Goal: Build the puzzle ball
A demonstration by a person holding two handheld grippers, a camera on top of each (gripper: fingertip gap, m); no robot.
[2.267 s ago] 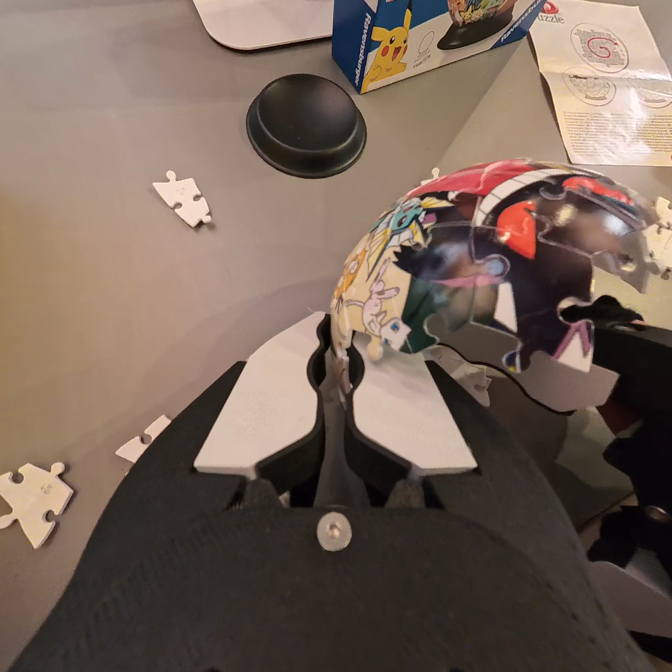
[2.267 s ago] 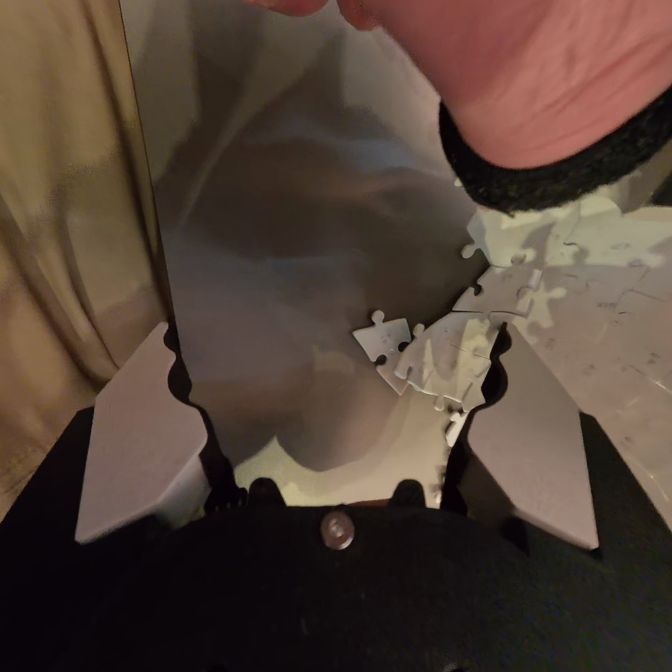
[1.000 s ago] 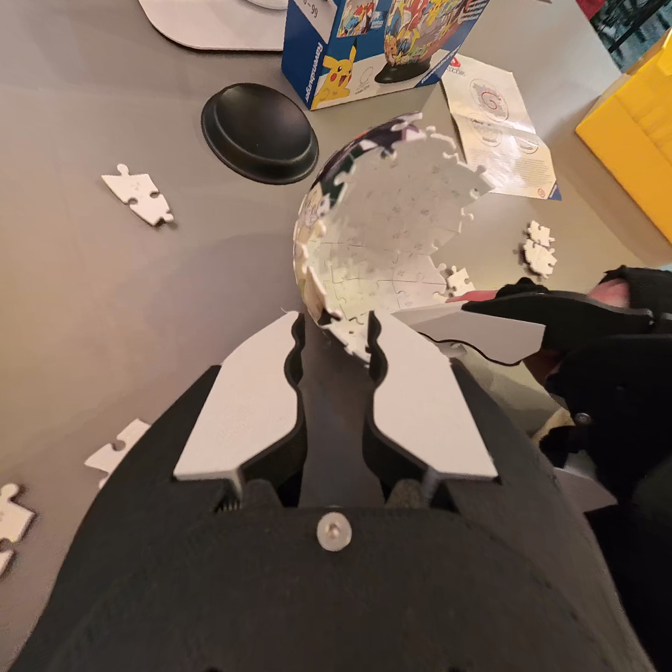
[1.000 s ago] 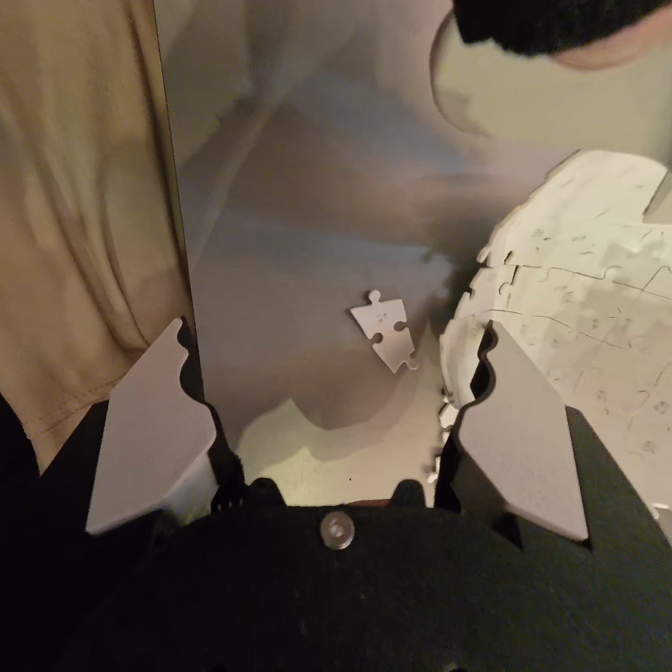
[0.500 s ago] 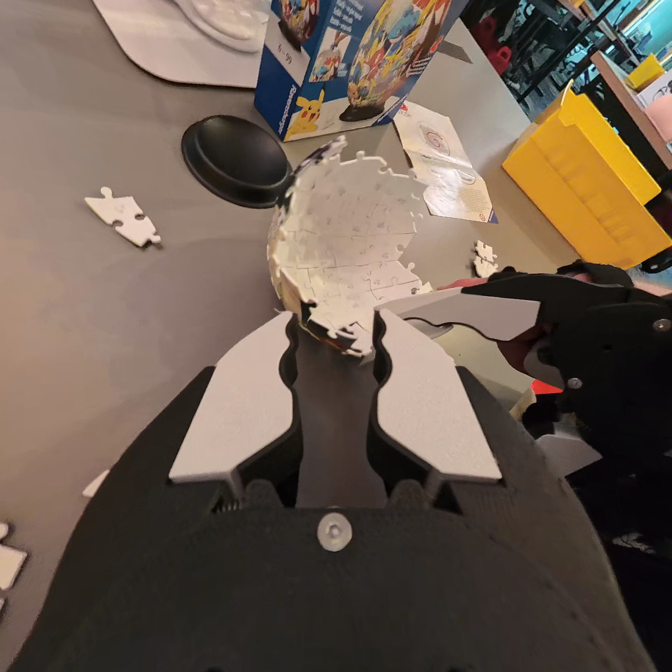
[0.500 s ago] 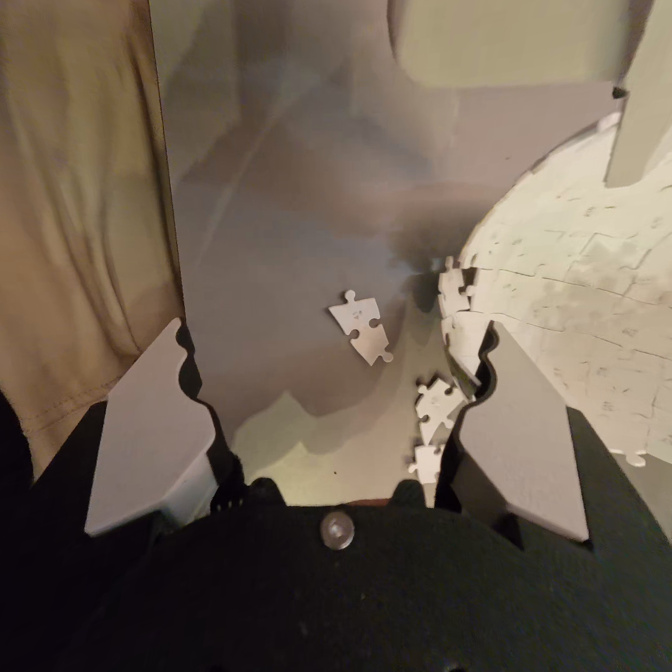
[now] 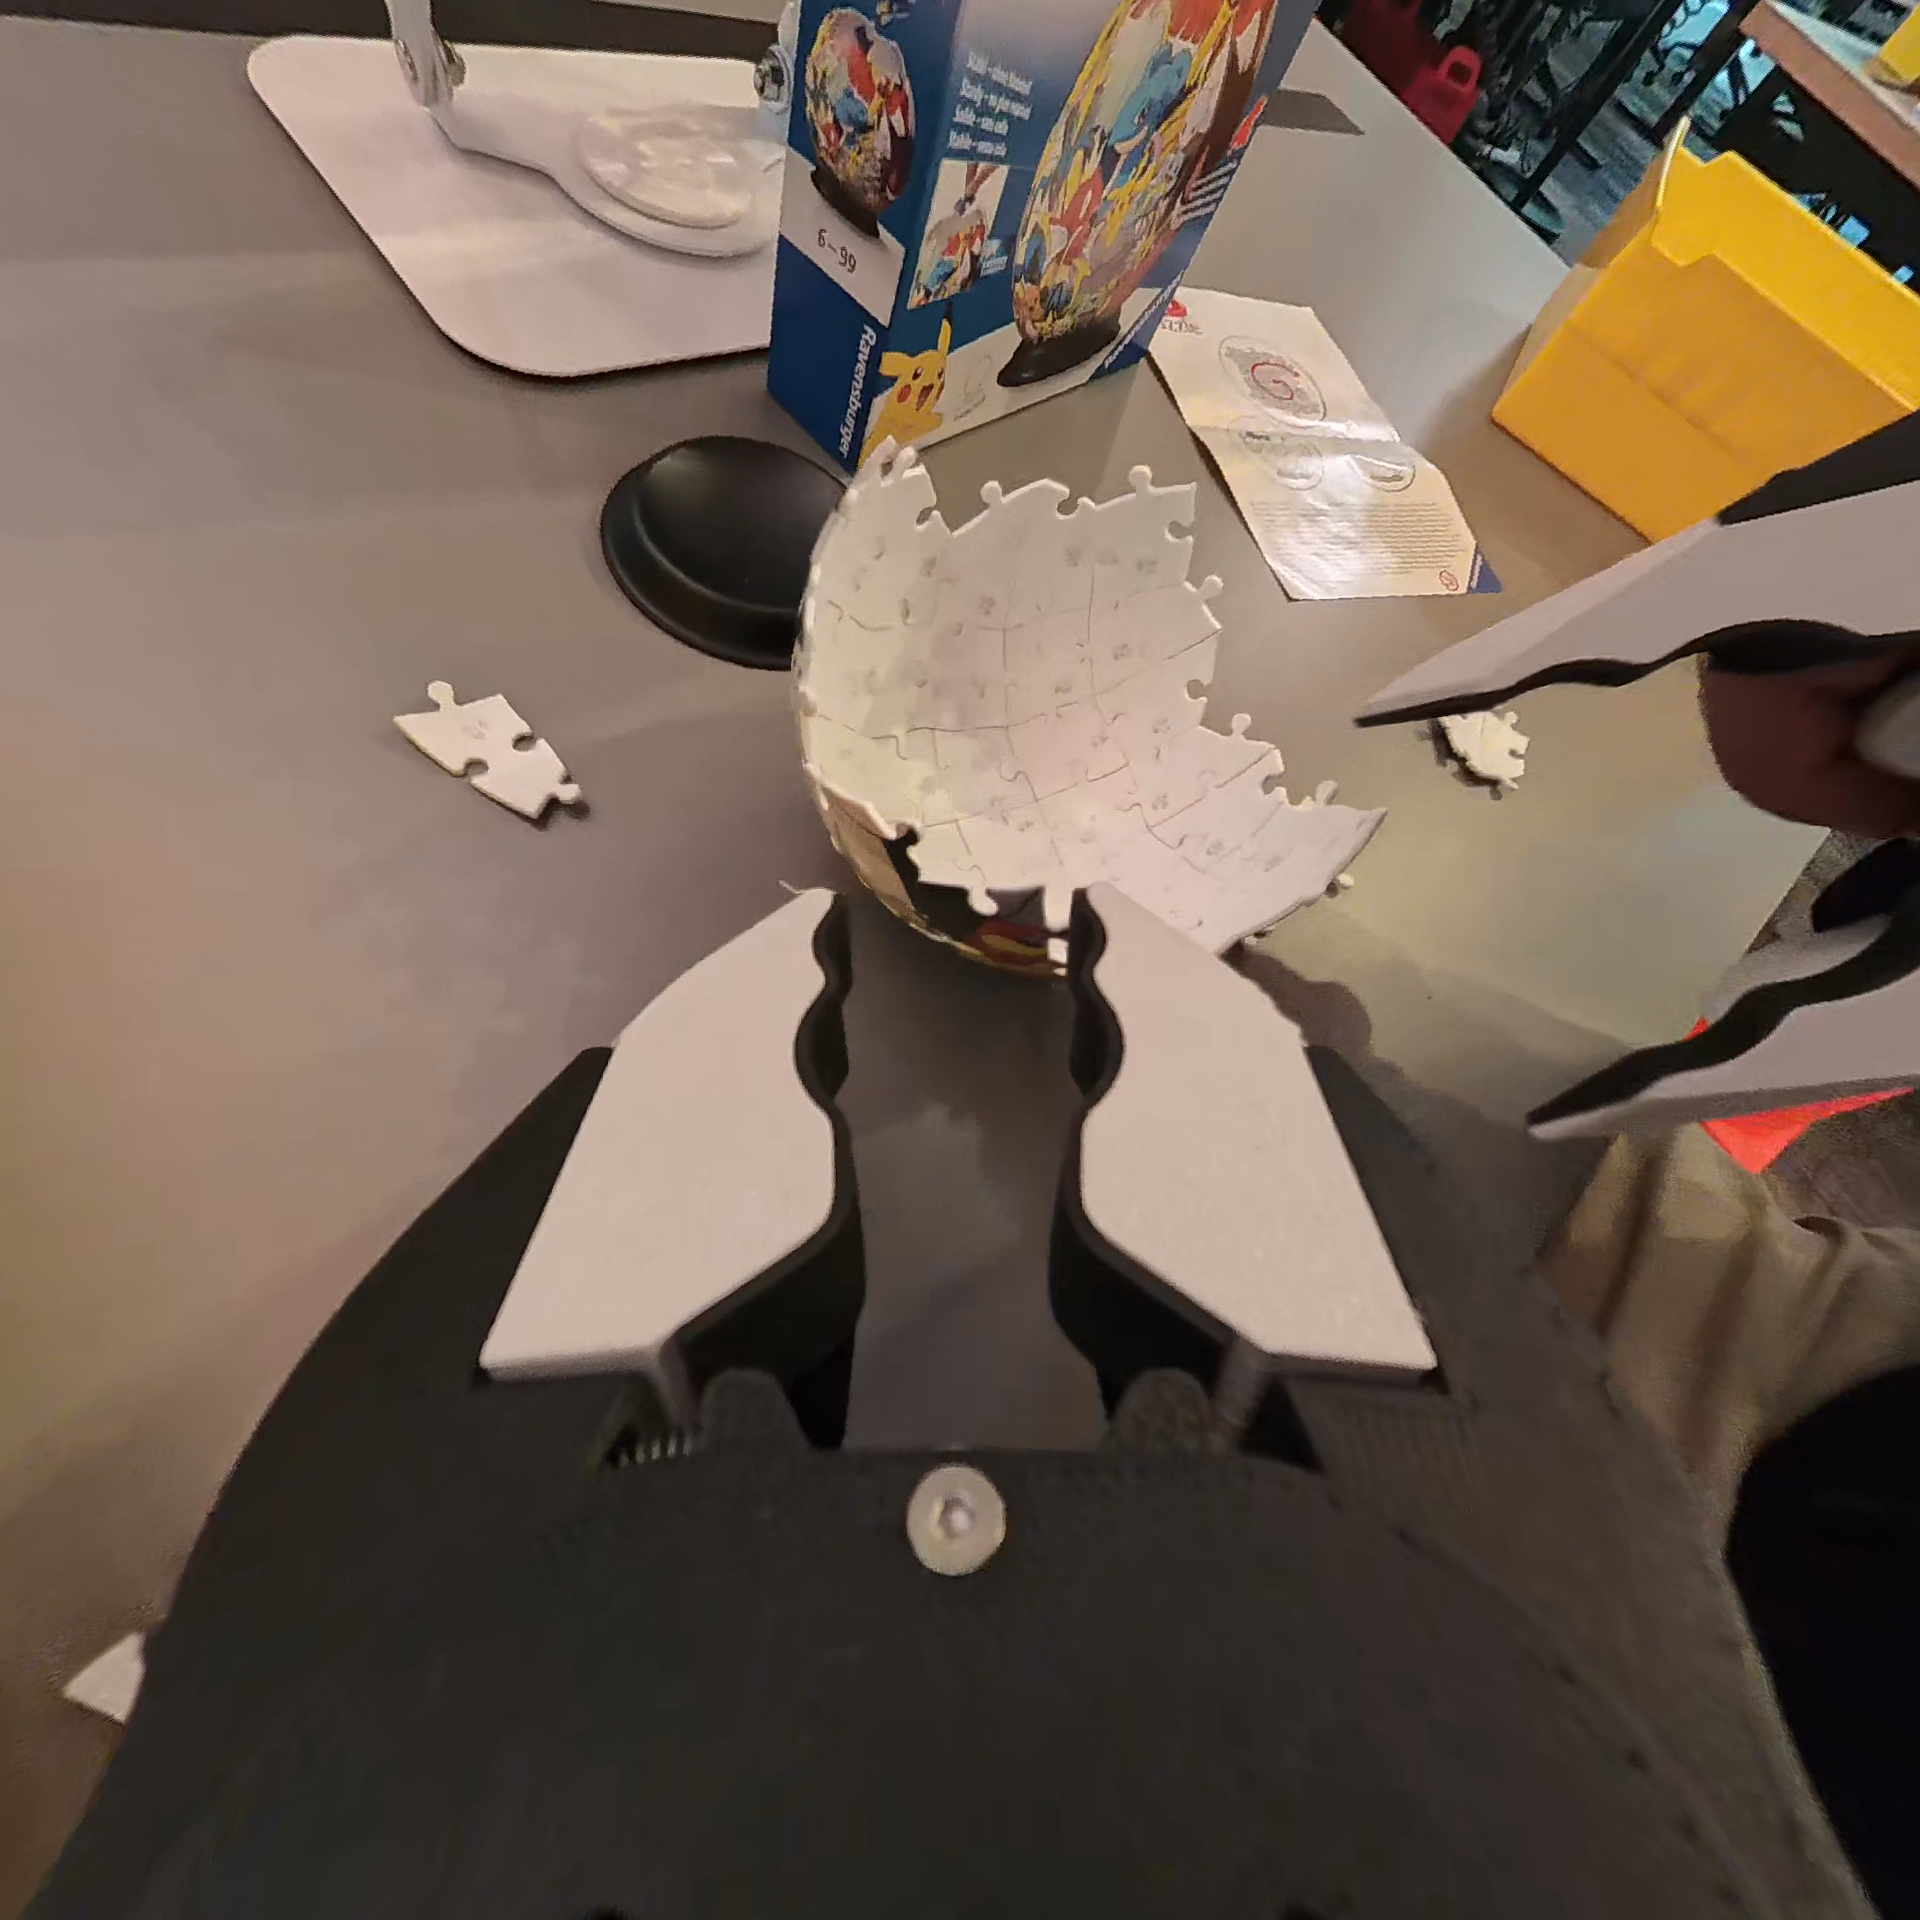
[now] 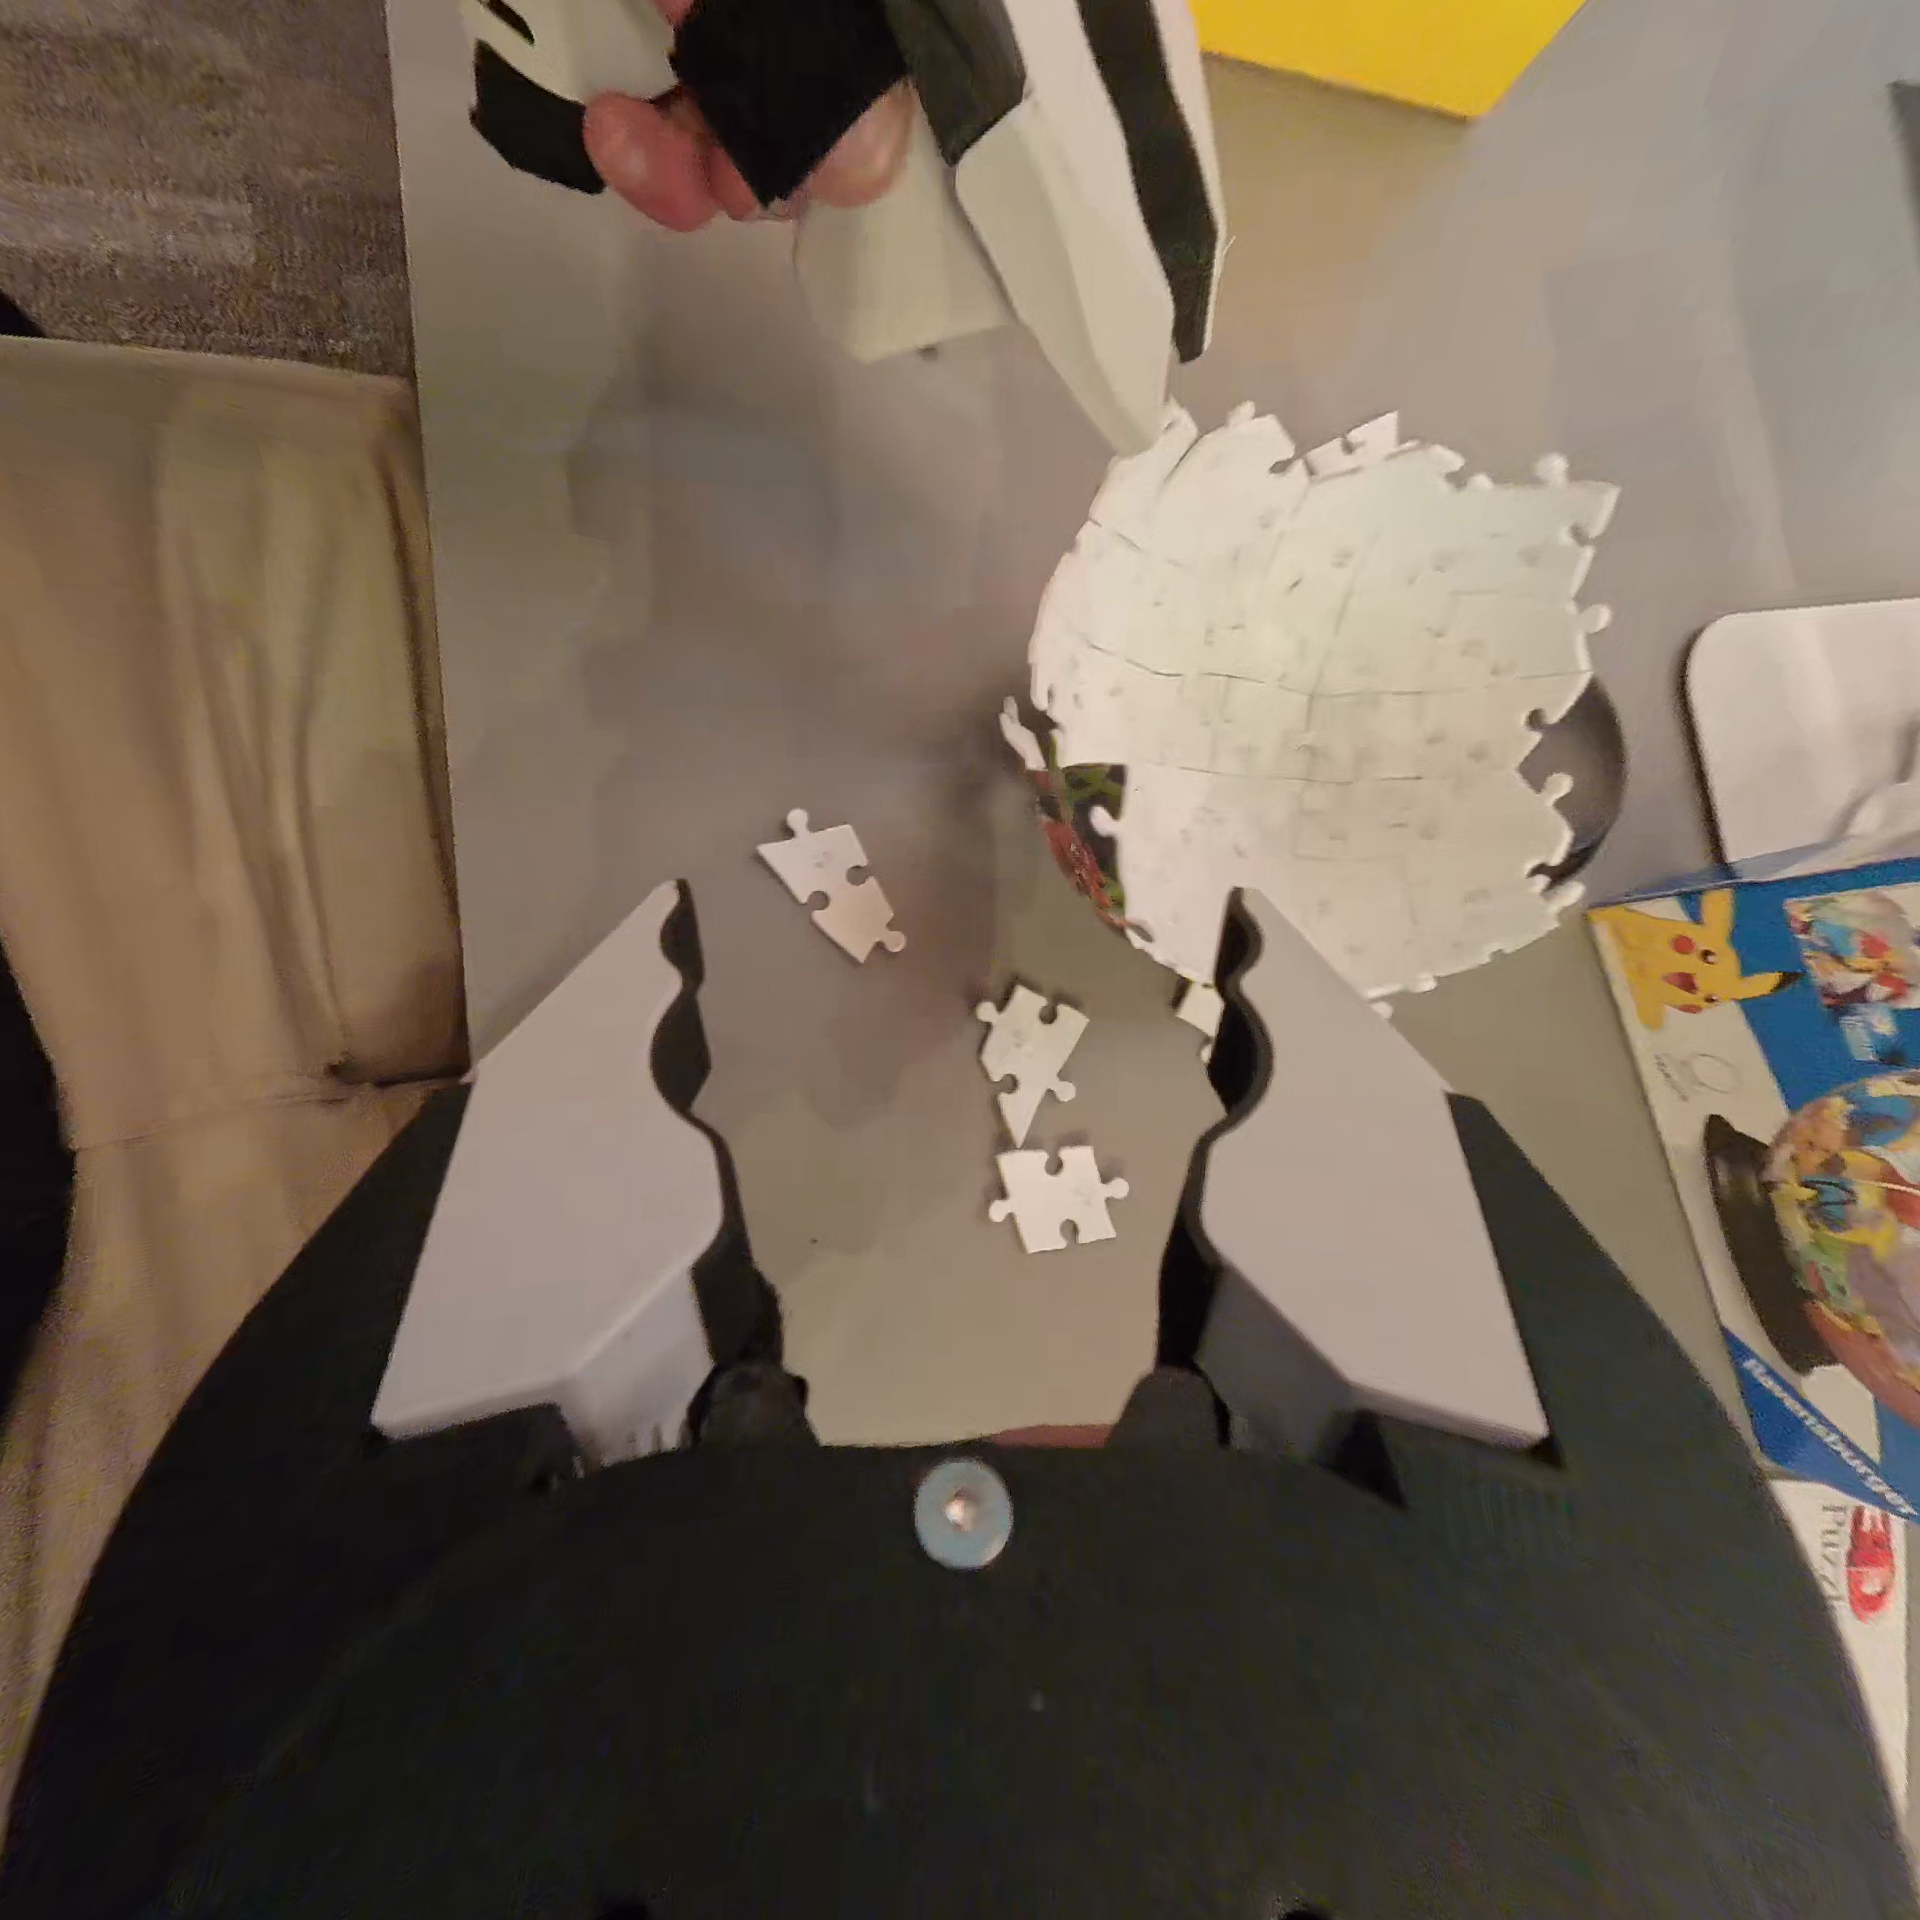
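The half-built puzzle ball (image 7: 1018, 707) is a curved shell lying on the grey table with its white inside facing up; its printed outside shows at the near rim. My left gripper (image 7: 956, 914) is open, with the shell's near rim right at its fingertips and nothing clamped. My right gripper (image 8: 956, 904) is open and empty above the table, and the shell (image 8: 1330, 707) is just past its right finger. Loose white pieces (image 8: 831, 883) (image 8: 1029, 1049) (image 8: 1060, 1195) lie between its fingers. The black stand (image 7: 707, 551) sits behind the shell.
The blue puzzle box (image 7: 997, 208) and an instruction sheet (image 7: 1330, 447) lie behind the shell. A yellow bin (image 7: 1714, 343) is at the far right and a white base plate (image 7: 499, 239) at the far left. Another loose piece (image 7: 488, 743) lies left of the shell.
My left gripper has turned the shell white side up, opened and let go of its rim. The shell now rests on the table. My right gripper has drawn back and higher, staying open.
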